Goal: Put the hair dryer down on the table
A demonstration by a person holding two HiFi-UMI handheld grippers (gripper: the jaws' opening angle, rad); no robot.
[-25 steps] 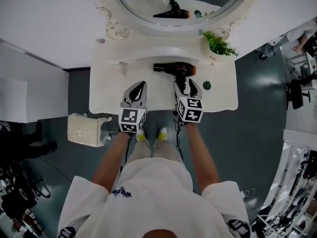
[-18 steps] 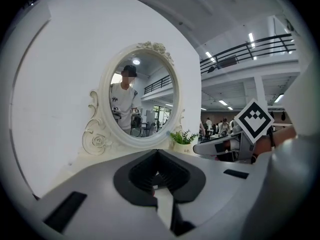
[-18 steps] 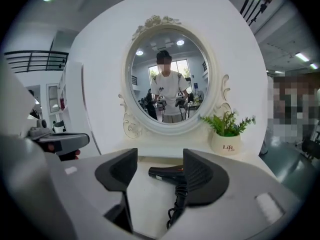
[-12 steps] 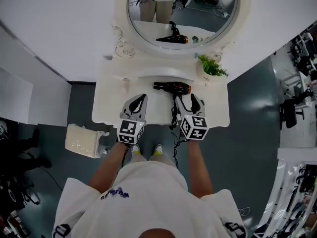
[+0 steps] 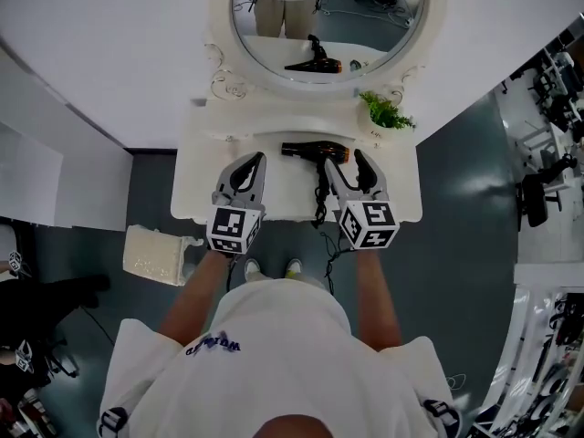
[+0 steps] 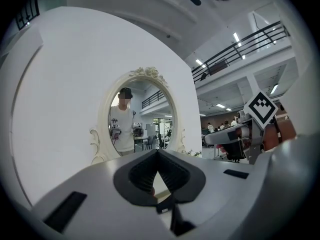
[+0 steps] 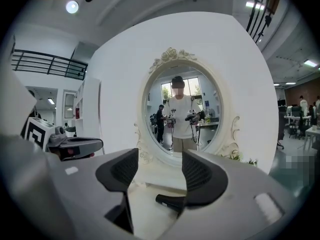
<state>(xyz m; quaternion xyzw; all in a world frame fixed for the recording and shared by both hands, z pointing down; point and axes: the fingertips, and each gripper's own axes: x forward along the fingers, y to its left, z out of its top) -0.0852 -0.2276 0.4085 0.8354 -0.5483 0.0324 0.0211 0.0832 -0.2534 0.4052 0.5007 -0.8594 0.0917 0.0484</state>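
White dressing table (image 5: pixel 196 190) stands against a white wall in the upper middle of the head view, with an oval mirror (image 5: pixel 383 26) above it and dark grey floor around it. The hair dryer (image 5: pixel 315 151) lies on its side on the tabletop near the frame's centre, narrow end toward the left. Its black cord (image 5: pixel 320 210) trails down over the front edge. A small green plant (image 5: pixel 385 112) sits at the table's upper right corner. The left gripper (image 5: pixel 255 160) is left of the dryer, its jaws pressed together at the tips with nothing in them. The right gripper (image 5: pixel 346 160) is just right of the dryer, its jaws wide apart and just now closing a little, with nothing between the pads. A pale stool (image 5: pixel 155 255) stands at lower left.
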